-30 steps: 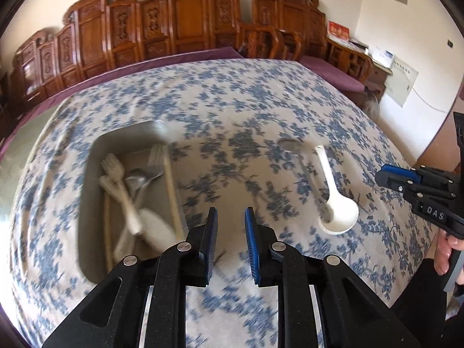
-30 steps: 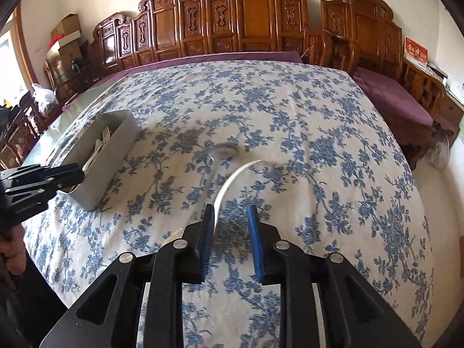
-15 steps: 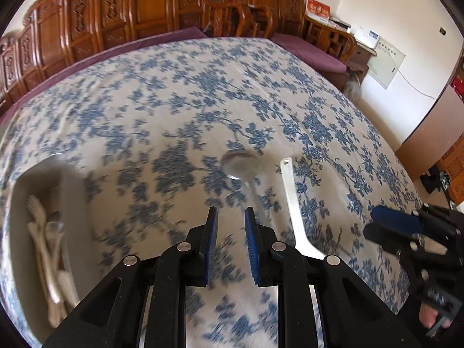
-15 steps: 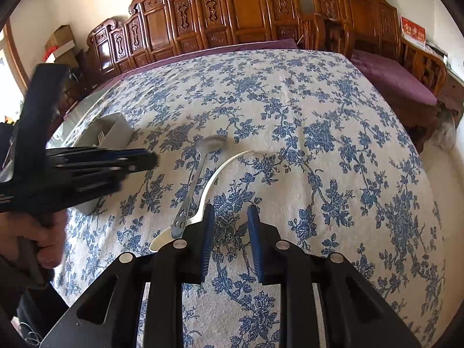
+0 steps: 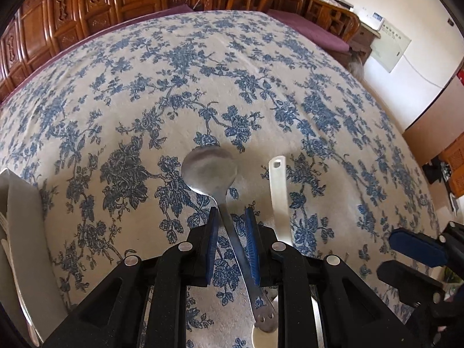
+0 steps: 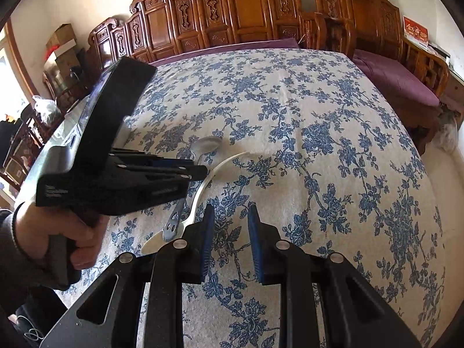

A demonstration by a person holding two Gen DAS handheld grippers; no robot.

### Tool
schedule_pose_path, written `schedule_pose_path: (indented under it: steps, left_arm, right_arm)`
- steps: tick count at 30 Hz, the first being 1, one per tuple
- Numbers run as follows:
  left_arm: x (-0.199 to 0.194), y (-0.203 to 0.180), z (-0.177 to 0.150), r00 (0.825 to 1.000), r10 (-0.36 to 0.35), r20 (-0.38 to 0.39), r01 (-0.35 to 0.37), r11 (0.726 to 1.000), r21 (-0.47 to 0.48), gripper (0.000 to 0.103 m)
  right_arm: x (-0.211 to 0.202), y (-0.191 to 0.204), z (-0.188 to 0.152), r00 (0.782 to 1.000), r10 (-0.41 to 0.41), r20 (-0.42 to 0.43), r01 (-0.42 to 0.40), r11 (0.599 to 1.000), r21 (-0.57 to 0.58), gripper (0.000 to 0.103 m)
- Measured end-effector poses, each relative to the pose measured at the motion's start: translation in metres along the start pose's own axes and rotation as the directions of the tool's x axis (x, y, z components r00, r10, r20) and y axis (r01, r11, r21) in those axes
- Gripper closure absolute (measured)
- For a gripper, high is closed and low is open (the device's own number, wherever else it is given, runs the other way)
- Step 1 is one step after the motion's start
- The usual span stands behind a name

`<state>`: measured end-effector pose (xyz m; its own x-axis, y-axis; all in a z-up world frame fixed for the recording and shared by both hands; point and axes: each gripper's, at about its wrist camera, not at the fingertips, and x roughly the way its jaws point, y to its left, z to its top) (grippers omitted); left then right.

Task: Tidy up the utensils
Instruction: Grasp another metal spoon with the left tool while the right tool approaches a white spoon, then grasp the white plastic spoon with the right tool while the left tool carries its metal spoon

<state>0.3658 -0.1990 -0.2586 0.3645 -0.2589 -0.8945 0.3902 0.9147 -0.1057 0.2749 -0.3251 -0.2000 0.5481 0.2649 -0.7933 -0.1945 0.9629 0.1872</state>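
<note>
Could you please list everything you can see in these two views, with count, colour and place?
metal spoon: 1, silver, on the cloth, handle between the left jaws
white spoon: 1, white, beside the metal spoon
tray: 1, grey-white, left edge, holding cutlery
tablecloth: 1, cream with blue flowers, covering the table
chairs: several, carved brown wood, behind the table
left gripper: 1, black, blue pads, jaws open
right gripper: 1, black, blue pads, jaws open, empty
hand: 1, holding the left gripper

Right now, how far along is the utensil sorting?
Done: some pale utensils already lie in the grey rectangular tray. In hand: the left gripper straddles the long metal spoon's handle, jaws not yet pressing it. Left: that spoon and the white plastic spoon beside it on the blue-flowered tablecloth. The right gripper holds nothing.
</note>
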Motion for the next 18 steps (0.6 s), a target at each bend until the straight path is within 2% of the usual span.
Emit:
schedule_pose_path:
  steps: [3,6,11,18]
  left_arm:
    - [0.001,-0.002,0.000,0.999,0.028,-0.015,-0.028,1.000,0.010,0.093]
    - [0.000,0.002,-0.001,0.999,0.011,-0.030,-0.011,1.000,0.002,0.098]
    - [-0.015,0.005,-0.009,1.000,0.005,-0.021,-0.005,1.000,0.025,0.098]
    - [-0.053,0.018,-0.013,0.999,-0.010,0.043,0.010,1.000,0.005,0.098]
  right_arm:
    - [-0.001,-0.001,0.001,1.000,0.003,0.003,-0.003,1.000,0.007,0.077]
    - [-0.001,-0.001,0.002,1.000,0.005,0.001,-0.005,1.000,0.010,0.077]
    - [0.005,0.006,0.001,1.000,0.014,-0.009,-0.013,1.000,0.022,0.077]
    - [0.016,0.024,-0.003,0.999,0.036,-0.021,-0.035,0.999,0.037,0.077]
